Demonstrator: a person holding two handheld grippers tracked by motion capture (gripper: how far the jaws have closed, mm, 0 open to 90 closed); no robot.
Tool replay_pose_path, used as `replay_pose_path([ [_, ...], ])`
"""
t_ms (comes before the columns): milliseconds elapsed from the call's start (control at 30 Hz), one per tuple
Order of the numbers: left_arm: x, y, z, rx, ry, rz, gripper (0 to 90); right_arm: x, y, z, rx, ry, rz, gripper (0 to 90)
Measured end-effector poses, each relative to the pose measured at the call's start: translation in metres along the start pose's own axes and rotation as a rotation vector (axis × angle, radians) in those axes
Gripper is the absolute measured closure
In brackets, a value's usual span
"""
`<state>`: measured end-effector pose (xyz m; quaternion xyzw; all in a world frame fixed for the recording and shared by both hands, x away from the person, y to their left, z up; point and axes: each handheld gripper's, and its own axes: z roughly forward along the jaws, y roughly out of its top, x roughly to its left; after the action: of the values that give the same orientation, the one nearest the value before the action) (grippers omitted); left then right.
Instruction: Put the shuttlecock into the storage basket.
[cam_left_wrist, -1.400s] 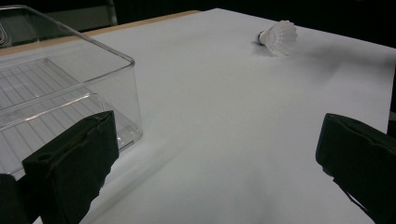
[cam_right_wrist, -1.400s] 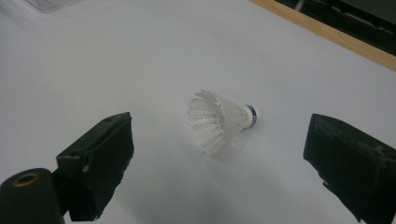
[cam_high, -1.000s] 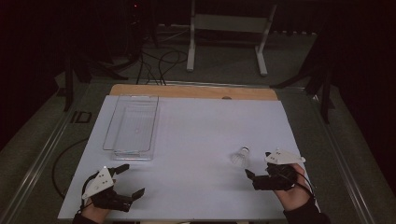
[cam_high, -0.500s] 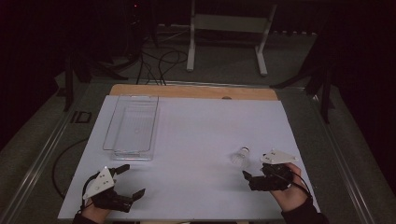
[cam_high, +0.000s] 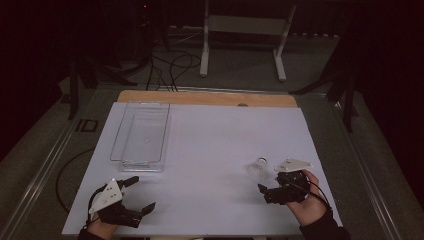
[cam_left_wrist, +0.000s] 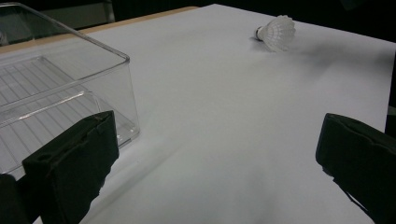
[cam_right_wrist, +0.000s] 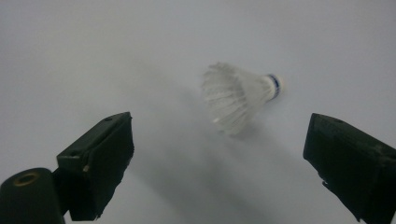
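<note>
The shuttlecock lies on its side on the bench, well apart from the clear bin. The right gripper hovers just beside it, jaws wide and empty. The left gripper waits near the bin, jaws wide too. Nothing is grasped yet; I'd say the pickup is only beginning.

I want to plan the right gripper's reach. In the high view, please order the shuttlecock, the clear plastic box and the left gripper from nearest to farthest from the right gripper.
1. The shuttlecock, lying just ahead of the right gripper.
2. The left gripper, at the table's near left edge.
3. The clear plastic box, at the far left.
</note>
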<state>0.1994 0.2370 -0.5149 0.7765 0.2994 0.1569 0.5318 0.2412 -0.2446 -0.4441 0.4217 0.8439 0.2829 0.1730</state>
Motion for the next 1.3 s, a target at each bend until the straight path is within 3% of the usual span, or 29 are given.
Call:
replay_pose_path([
  [167,0.0,0.0,0.0,0.0,0.0,0.0,0.1,0.0,-0.001,0.009,0.058,0.015,0.015,8.2],
  [567,0.0,0.0,0.0,0.004,-0.003,0.002,0.1,0.001,-0.005,0.022,0.181,0.027,-0.028,8.3],
  [833,0.0,0.0,0.0,0.006,-0.005,0.002,0.1,0.0,-0.005,0.03,0.263,0.013,0.031,8.3],
  [1000,0.0,0.0,0.0,0.006,-0.006,0.003,0.1,-0.001,-0.003,0.037,0.314,-0.021,0.067,8.3],
  [1300,0.0,0.0,0.0,0.006,-0.007,0.003,0.0,-0.007,-0.001,0.043,0.334,-0.014,0.096,8.3],
])
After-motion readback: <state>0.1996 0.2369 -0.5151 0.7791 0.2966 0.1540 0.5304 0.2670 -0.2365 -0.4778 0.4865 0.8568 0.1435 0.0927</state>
